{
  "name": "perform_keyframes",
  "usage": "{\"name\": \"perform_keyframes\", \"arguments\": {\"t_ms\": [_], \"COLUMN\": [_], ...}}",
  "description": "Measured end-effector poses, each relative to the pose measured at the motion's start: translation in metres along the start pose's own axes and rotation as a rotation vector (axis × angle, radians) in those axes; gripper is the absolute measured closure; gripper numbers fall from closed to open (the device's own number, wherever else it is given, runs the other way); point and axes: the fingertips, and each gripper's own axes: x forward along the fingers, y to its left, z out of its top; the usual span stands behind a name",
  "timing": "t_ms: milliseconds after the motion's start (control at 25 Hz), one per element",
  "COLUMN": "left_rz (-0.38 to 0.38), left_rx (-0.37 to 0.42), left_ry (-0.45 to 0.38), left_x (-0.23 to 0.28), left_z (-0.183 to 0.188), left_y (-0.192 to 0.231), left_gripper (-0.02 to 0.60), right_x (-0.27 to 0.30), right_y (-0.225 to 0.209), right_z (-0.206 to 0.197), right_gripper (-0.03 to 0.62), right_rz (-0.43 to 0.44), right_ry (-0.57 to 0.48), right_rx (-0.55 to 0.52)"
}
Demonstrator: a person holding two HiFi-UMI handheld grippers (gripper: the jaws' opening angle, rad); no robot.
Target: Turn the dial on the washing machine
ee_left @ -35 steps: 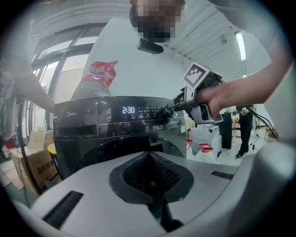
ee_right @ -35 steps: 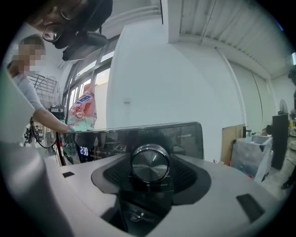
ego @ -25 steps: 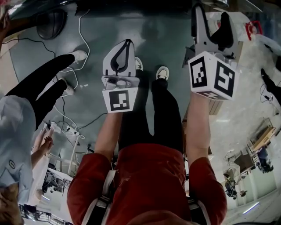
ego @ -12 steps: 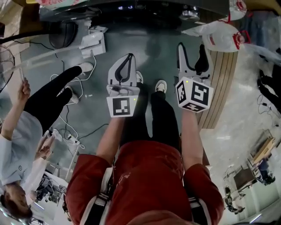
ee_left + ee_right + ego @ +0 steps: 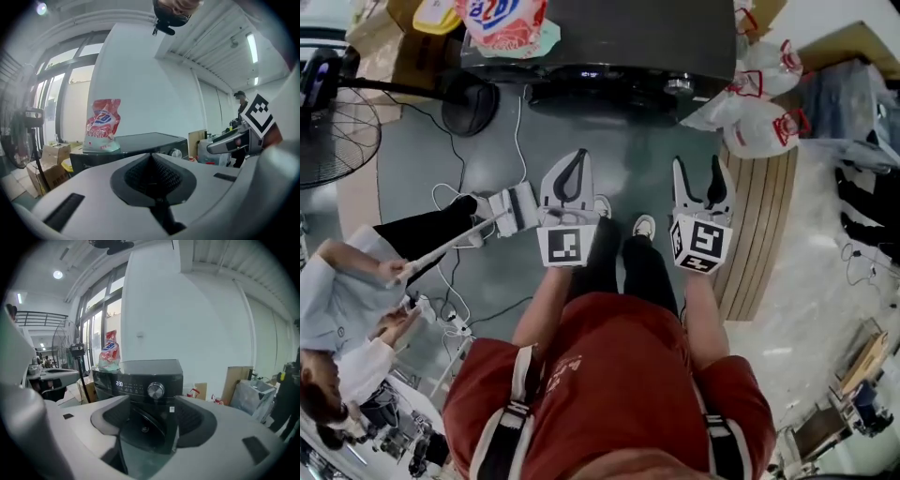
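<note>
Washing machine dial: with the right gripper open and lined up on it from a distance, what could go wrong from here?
The dial is small and sits beside the lit display; the open right gripper could land off-centre and hit that instead. Cables lie on the floor near the person's feet, a possible trip on stepping closer. The bystander's white device is close to the shut left gripper and could be bumped.

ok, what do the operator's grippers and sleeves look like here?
The left gripper and right gripper are pale grey shells with dark textured pads inside the fingers. Each carries a white cube with black square markers. No cables visible on them. Person wears a red short-sleeved top.
</note>
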Motion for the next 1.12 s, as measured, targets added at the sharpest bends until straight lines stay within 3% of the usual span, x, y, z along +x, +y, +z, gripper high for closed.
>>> {"name": "perform_keyframes", "arguments": {"t_ms": [240,440,680,840,1040,1120], "left_rz": [0.030,0.005,0.022,0.036,0.086,0.111], "left_rx": [-0.005,0.040,0.061,-0.034,0.133,0.156], "left_ry": [0.053,0.045,-0.051,-0.134,-0.189,-0.212], "left_x": [-0.046,-0.060,-0.081,-0.090,-0.091,-0.090], "left_z": [0.060,0.110,0.178,0.225,0.251,0.256], "left_y": [-0.009,-0.010,0.014,0.036,0.055,0.062], "left_gripper": [0.571,0.571,0.571,0.570,0.571,0.571], "right_x": [-0.067,-0.096,-0.122,-0.135,-0.135,-0.130], "right_y": [-0.004,-0.006,0.011,0.032,0.042,0.042], "right_z": [0.057,0.117,0.188,0.234,0.261,0.265], "right_gripper": [0.290,0.292,0.292,0.292,0.292,0.292], "right_rz": [0.020,0.027,0.049,0.109,0.095,0.082], "right_ry": [-0.041,-0.125,-0.254,-0.345,-0.404,-0.414], "right_rx": [-0.053,-0.142,-0.185,-0.182,-0.227,-0.238]}}
